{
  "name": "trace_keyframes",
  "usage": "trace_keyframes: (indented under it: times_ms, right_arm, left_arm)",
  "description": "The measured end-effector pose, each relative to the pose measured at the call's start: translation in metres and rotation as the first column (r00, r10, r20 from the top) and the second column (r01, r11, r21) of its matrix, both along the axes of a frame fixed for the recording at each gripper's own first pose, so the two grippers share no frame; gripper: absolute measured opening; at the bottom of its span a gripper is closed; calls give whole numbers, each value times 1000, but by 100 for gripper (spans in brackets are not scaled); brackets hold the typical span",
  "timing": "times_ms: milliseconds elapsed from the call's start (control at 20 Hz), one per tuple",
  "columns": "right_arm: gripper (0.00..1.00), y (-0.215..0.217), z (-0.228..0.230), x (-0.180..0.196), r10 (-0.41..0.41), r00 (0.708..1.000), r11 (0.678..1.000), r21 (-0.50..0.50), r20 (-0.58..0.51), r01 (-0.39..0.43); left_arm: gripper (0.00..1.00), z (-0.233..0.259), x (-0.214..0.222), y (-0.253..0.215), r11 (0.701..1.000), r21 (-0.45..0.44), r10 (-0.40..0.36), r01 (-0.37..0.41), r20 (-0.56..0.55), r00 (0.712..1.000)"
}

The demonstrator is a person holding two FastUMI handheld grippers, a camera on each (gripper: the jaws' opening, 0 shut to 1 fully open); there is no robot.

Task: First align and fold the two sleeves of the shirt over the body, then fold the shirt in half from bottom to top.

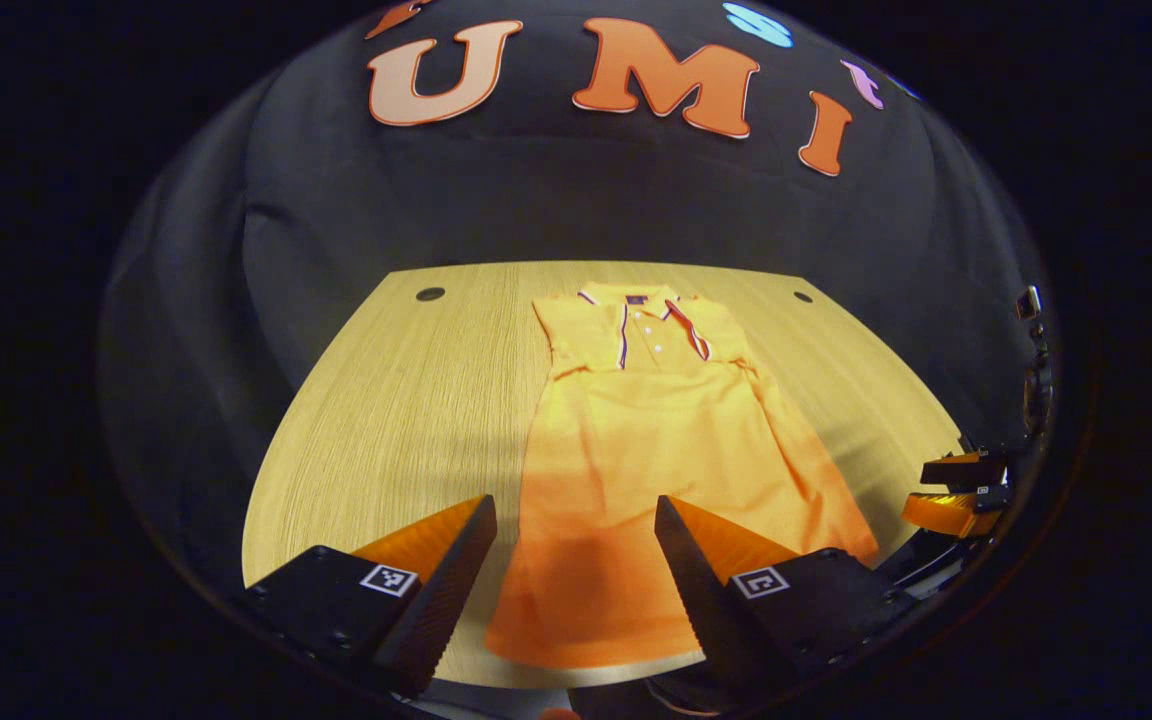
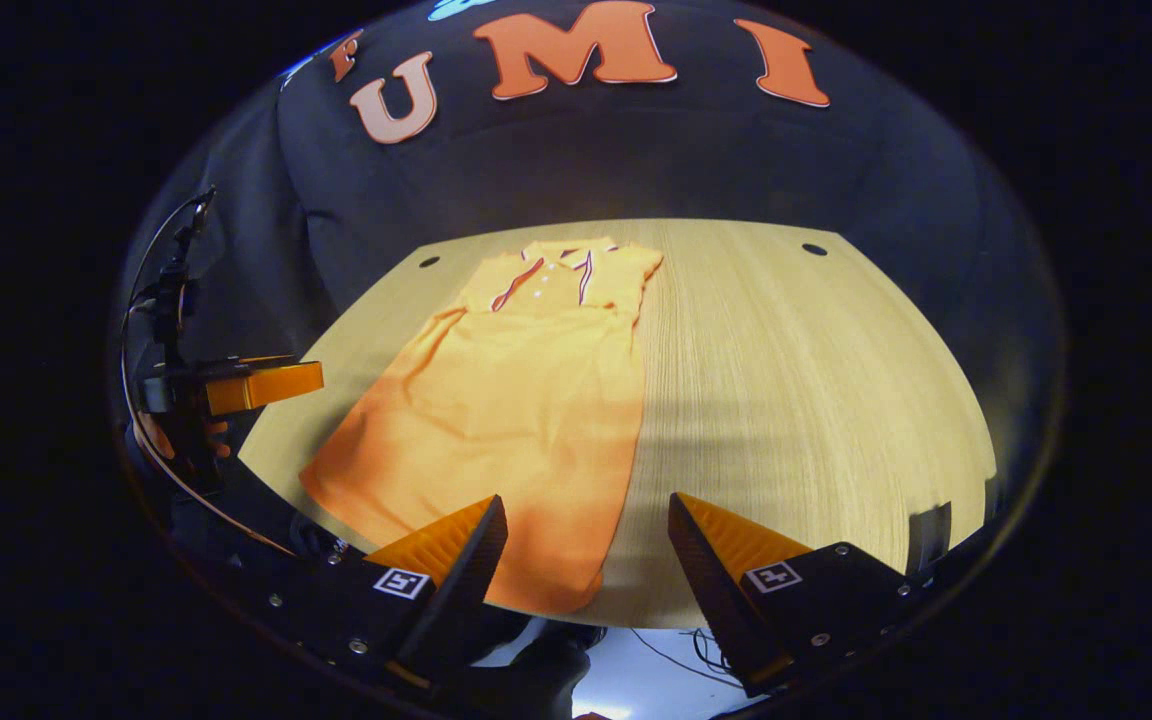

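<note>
Lying flat: we see the shirt (image 1: 656, 440) spread face up on the counter (image 1: 386, 400), collar toward the booth wall and hem toward us, its near edge close to the counter's front edge.
Shirt shape: we judge both sleeves already folded in over the body, since the outline runs narrow at the shoulders with no sleeve sticking out; the bottom-to-top fold looks not yet done.
Shirt details: an orange-yellow polo with a striped collar (image 2: 566, 250) and a buttoned placket (image 1: 648, 335).
Handling: we expect thin, soft, light knit cloth that drapes, slides on smooth wood and sags between two grips, so the hem should lift evenly or the tucked sleeves may slip out.
Where to hold: we would pinch the two hem corners, one at the near left (image 1: 511, 635) and one at the near right (image 2: 561, 595), taking all layers in each bite.
Left claw (image 1: 576, 560): spread wide, pinching nothing, hovering above the hem with the shirt between its fingers in the left gripper view; it also shows from the side at the counter's left edge in the right gripper view (image 2: 266, 385).
Right claw (image 2: 586, 560): spread wide and empty, above the hem's right corner; in the left gripper view it sits at the far right (image 1: 961, 490).
Writing: we can read no brand; a small dark neck tag (image 1: 636, 298) is too small to read.
Counter: pale wood grain, with two dark round holes (image 1: 430, 294) near its far corners.
</note>
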State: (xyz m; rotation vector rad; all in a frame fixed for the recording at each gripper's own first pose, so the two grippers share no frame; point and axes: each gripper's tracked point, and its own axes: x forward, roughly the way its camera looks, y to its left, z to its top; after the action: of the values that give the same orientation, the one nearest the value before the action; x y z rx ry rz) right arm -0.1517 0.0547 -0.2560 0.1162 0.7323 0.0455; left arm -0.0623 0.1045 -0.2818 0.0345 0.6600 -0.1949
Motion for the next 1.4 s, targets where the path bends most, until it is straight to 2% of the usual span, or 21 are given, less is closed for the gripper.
trace_keyframes:
  times_ms: [400,750,900,1050,1200,1300,1400]
  right_arm:
    - [99,17,-38,-6,43,994,999,-2,-97,-43]
    - [98,18,-55,-19,28,988,1000,-10,-153,-30]
    - [98,22,-67,-23,28,982,999,-18,-184,-32]
    - [98,24,-68,-25,13,983,1000,-24,-186,-18]
    - [91,26,-72,-18,-17,989,998,-63,-149,8]
    - [90,28,-76,-16,1,988,993,-118,-157,-19]
    - [90,28,-76,-14,-2,985,992,-128,-175,-21]
  left_arm:
    - [99,-62,-28,17,999,32,5,0,-146,989]
    - [99,-94,-45,34,997,69,-7,23,-226,974]
    - [99,-106,-54,32,996,87,-16,38,-236,971]
    - [99,-105,-54,31,997,76,-4,19,-192,981]
    - [99,-102,-56,23,997,79,-12,26,-169,985]
    - [99,-104,-53,11,996,81,-32,45,-153,988]
    - [96,-106,-49,1,996,72,-41,53,-154,987]
